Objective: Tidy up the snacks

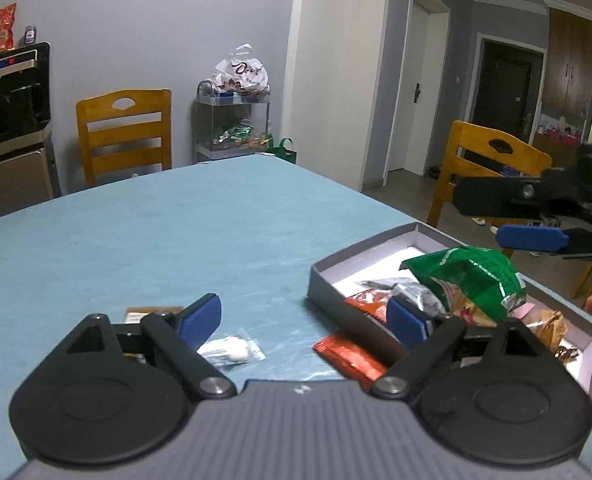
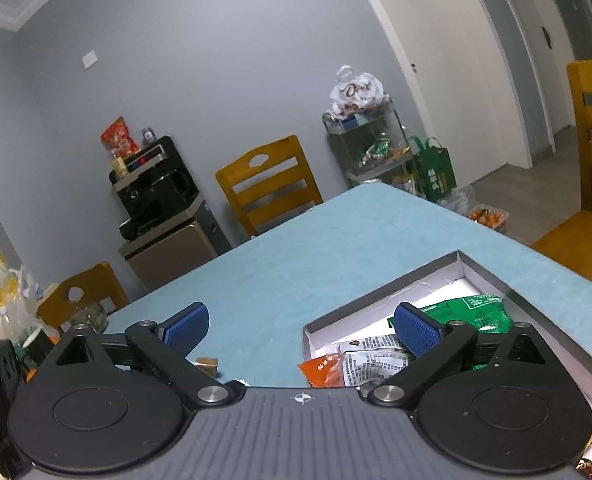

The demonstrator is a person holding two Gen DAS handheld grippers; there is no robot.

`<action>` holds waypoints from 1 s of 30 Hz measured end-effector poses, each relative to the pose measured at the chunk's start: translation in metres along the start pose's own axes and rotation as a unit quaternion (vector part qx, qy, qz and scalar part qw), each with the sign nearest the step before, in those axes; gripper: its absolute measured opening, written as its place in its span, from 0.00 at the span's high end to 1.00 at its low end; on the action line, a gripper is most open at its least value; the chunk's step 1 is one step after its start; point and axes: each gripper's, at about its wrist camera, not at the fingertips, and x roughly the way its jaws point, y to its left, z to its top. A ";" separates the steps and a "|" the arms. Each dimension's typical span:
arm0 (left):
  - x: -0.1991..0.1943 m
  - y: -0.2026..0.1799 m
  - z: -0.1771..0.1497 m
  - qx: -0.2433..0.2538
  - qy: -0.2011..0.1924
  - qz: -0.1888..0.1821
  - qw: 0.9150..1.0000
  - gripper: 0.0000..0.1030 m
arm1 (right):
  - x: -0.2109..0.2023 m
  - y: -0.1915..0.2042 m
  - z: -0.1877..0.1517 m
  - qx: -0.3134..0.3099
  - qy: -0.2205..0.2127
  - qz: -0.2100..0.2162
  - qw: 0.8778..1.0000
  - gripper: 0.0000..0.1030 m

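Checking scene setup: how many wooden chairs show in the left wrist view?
2. One wooden chair stands against the grey wall beyond the table's far edge; the other wooden chair is right, past the box. More may be hidden.

This is a home dining room. A table covered in a light blue cloth (image 1: 176, 232) fills the near ground, with yellow wooden slat-back chairs (image 1: 124, 132) drawn up at its far and right sides. Against the far grey wall stands a black water dispenser on a bronze-fronted cabinet (image 2: 164, 216) with a red snack bag (image 2: 119, 138) on top, and right of it a small metal trolley (image 1: 234, 120) carrying a white plastic shopping bag (image 1: 241, 70). White interior doors (image 1: 424, 92) and a dark entrance door (image 1: 504, 92) open off a hallway on the right.
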 end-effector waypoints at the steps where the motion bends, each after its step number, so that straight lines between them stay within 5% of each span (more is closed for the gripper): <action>1: -0.002 0.002 -0.001 0.000 0.000 0.001 1.000 0.13 | -0.001 0.002 -0.001 -0.004 0.000 0.000 1.000 0.02; 30: -0.017 0.051 -0.039 -0.015 0.010 0.048 0.999 0.11 | -0.005 0.053 -0.060 -0.157 0.048 0.010 0.986 0.00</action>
